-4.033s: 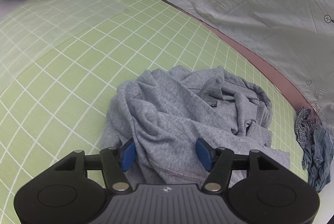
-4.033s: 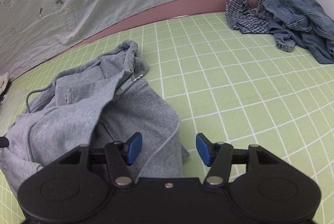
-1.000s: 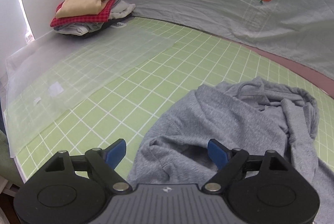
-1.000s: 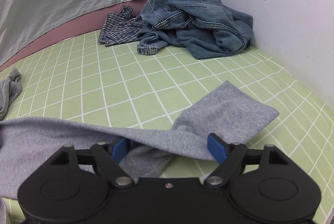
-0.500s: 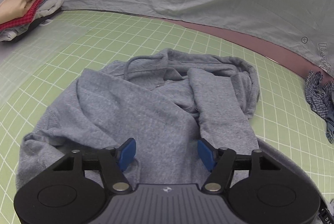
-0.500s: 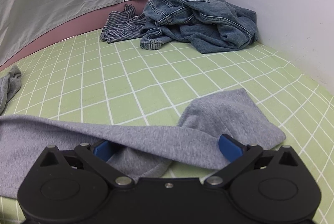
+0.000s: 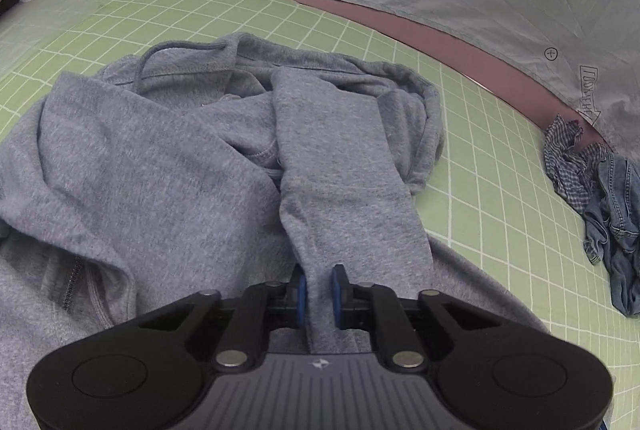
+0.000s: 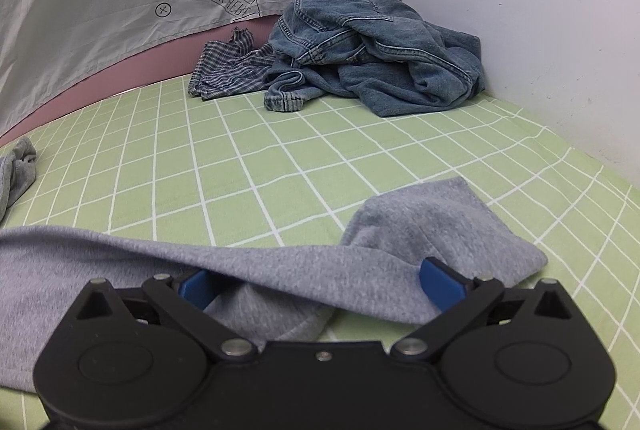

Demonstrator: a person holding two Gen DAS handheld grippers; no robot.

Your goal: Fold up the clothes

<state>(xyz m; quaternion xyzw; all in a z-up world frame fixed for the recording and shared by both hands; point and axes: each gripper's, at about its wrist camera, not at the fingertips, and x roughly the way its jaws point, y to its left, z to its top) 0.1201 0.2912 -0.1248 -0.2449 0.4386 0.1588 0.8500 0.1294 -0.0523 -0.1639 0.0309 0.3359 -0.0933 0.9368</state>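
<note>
Grey hoodie: soft heathered fleece, rumpled, drawstring looped near the hood, spread on the green grid-checked mat. Left gripper: blue pads pinched on a sleeve. Right gripper: spread wide, fleece draped between, gripping nothing.

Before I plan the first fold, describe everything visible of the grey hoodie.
The grey hoodie is soft heathered fleece with a drawstring, lying rumpled on the green checked sheet. One sleeve is laid back over the body; the left hand-held gripper is shut on it. Another part lies across the open right hand-held gripper.
</note>
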